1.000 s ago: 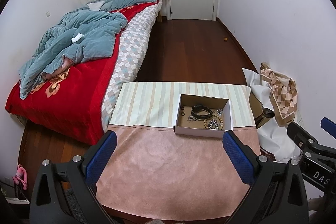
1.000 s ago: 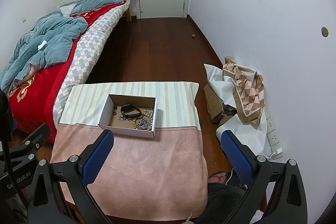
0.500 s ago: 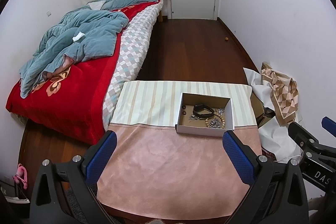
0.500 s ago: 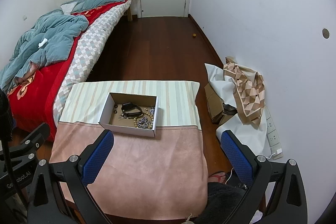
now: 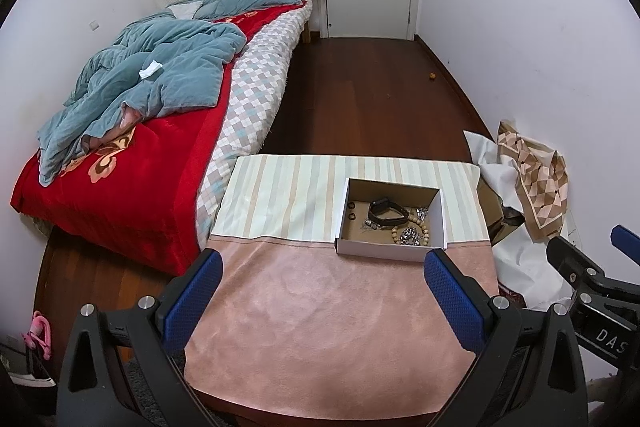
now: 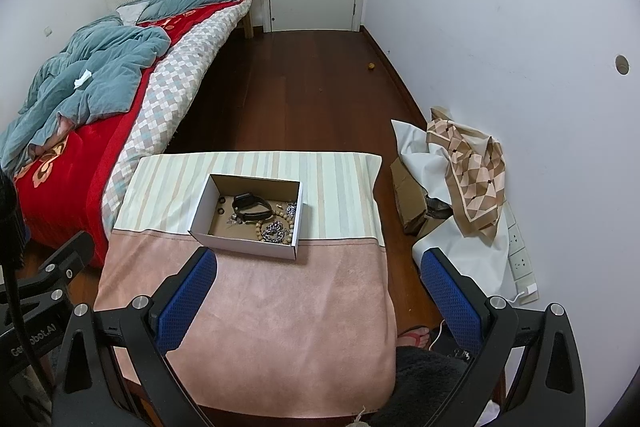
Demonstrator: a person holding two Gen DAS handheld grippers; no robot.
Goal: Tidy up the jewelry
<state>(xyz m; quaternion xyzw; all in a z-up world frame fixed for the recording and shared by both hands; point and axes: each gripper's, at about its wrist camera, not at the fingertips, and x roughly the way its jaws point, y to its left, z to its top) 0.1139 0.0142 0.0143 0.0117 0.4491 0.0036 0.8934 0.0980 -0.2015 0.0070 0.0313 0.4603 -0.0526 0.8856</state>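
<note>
Fingers spread wide, empty, on both grippers; shallow white cardboard box of jewelry ahead at 12 o'clock, nearer left gripper than right gripper.

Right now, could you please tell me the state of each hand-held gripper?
Left hand-held gripper: open, holding nothing.
Right hand-held gripper: open, holding nothing.

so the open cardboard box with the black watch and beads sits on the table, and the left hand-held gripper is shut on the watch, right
Not quite. The cardboard box sits on the table with the black watch and beads inside, but the left hand-held gripper is open and empty, well short of the box. The left wrist view shows it.
</note>
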